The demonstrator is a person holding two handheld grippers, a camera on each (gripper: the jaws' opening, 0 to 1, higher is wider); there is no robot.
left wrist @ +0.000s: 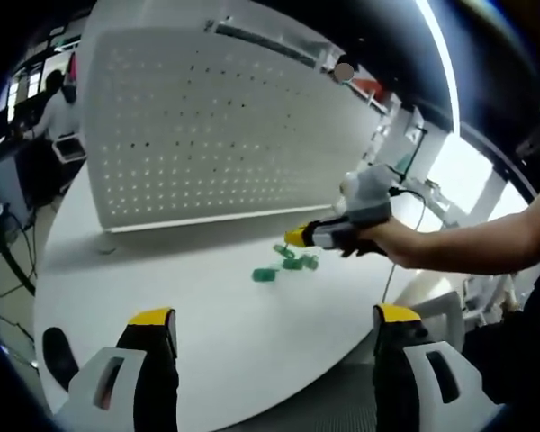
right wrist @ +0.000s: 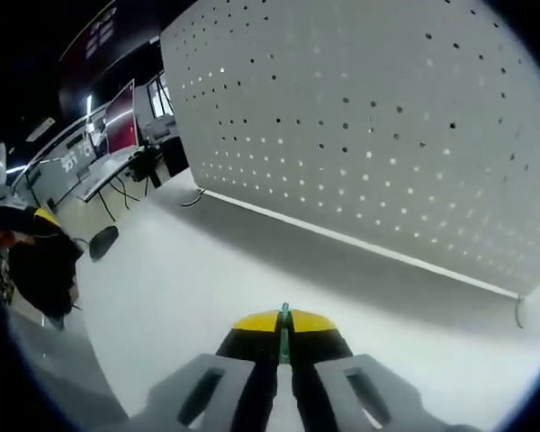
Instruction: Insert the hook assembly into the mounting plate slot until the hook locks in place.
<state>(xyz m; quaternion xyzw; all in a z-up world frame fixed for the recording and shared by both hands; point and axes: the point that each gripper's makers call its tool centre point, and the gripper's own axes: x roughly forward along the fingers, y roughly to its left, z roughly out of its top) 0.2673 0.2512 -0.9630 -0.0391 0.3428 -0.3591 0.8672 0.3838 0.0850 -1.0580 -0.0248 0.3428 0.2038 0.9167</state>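
Note:
A white pegboard plate (left wrist: 216,126) stands upright at the back of the white table (left wrist: 162,288); it also fills the top of the right gripper view (right wrist: 387,117). Several green hooks (left wrist: 288,263) lie on the table in front of it. My left gripper (left wrist: 274,317) is open near the table's front edge, nothing between its yellow-tipped jaws. My right gripper (left wrist: 299,237), held by a hand, hovers just over the hooks, its jaws together. In its own view the right gripper (right wrist: 283,326) is shut on a thin green hook (right wrist: 284,335) that stands up between the tips.
The table's curved edge runs along the bottom left (left wrist: 63,360). Desks with monitors (right wrist: 117,126) stand far off at the left. A person (left wrist: 58,103) sits beyond the plate's left end. A white frame (left wrist: 432,198) stands at the right.

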